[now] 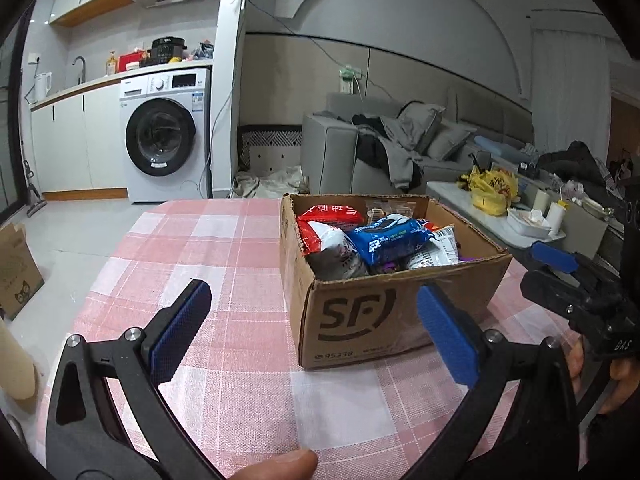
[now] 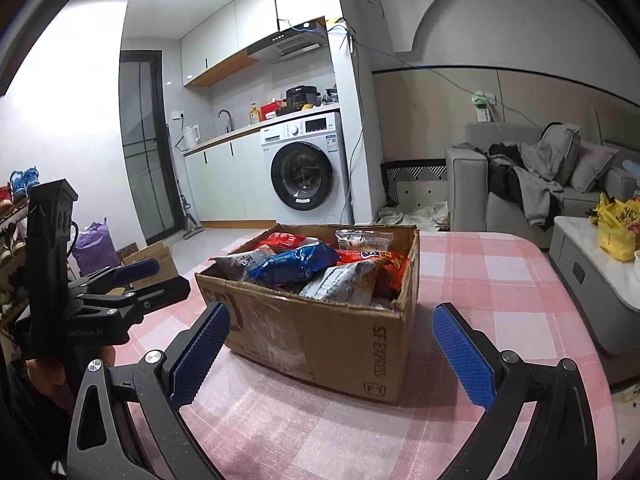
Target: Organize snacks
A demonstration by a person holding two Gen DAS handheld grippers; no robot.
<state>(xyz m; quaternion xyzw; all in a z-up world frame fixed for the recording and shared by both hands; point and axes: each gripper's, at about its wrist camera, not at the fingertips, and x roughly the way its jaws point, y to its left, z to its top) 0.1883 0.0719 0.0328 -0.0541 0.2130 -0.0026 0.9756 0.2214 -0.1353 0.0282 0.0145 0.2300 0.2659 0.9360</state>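
An open cardboard box (image 1: 360,312) marked SF stands on a table with a pink checked cloth (image 1: 224,240). It holds several snack bags: a blue one (image 1: 390,238) on top, a red one (image 1: 332,216) and grey-white ones (image 1: 340,252). My left gripper (image 1: 316,320) is open and empty, just before the box's near left corner. My right gripper (image 2: 332,340) is open and empty, straddling the box (image 2: 340,344) from the other side; the blue bag (image 2: 296,262) and a clear packet (image 2: 364,240) show on top. Each gripper appears at the edge of the other's view.
A washing machine (image 1: 164,136) and kitchen counter stand behind. A grey sofa (image 1: 400,140) with clothes and a low table (image 1: 520,220) with a yellow bag are at the right. A cardboard box (image 1: 16,268) sits on the floor at the left.
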